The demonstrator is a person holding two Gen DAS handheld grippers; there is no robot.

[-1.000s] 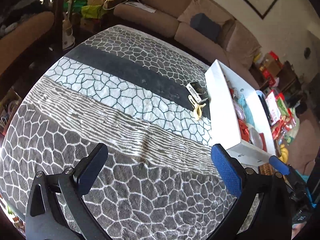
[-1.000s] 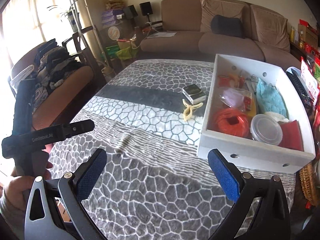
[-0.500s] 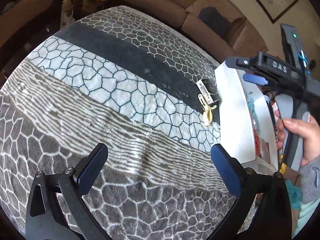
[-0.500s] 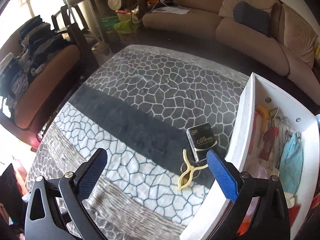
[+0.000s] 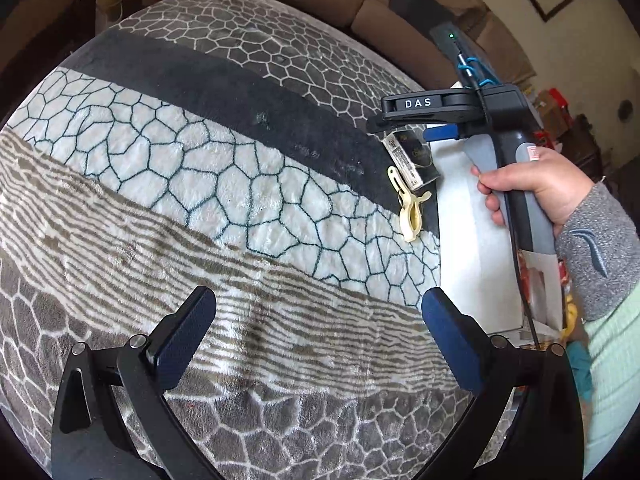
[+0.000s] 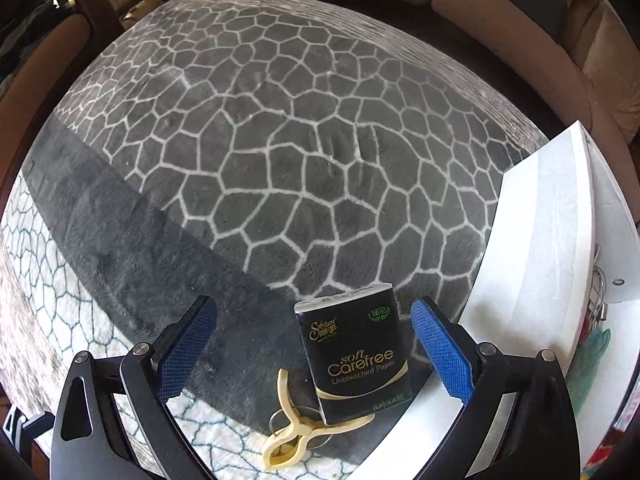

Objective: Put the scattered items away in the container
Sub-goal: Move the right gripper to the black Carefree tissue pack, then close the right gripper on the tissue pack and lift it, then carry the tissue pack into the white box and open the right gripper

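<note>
The right gripper (image 6: 314,338) has its 2 blue-padded fingers (image 6: 438,350) spread wide w/ nothing held, set low over the patterned blanket (image 6: 280,152). Between those fingers, nearer the right pad than the left but touching neither, lies the tissue pack (image 6: 354,354): a small black soft-wrapped block, glossy, w/ gold and white print reading "soft Carefree Unbleached Paper", a small green mark at its top right corner, gold curved stripes at its near end. It lies flat on the dark grey band of the blanket, its right edge just beside the outer wall of the white container (image 6: 536,264). At the pack's near end, and partly tucked under its corner, sits a cream plastic clothespin (image 6: 298,436) w/ a metal ring spring, lying across the edge of the dark band and the white band. In the left wrist view the left gripper (image 5: 318,334) is also wide open, empty, over the striped part of the blanket, well apart from the items; far ahead of its right finger the same tissue pack (image 5: 412,158) and clothespin (image 5: 410,210) lie against the white container (image 5: 476,248), w/ the right gripper (image 5: 400,120) right over the pack, gripped by a hand (image 5: 532,188) in a grey sleeve (image 5: 596,252). A beige sofa (image 6: 592,36) lies beyond.
</note>
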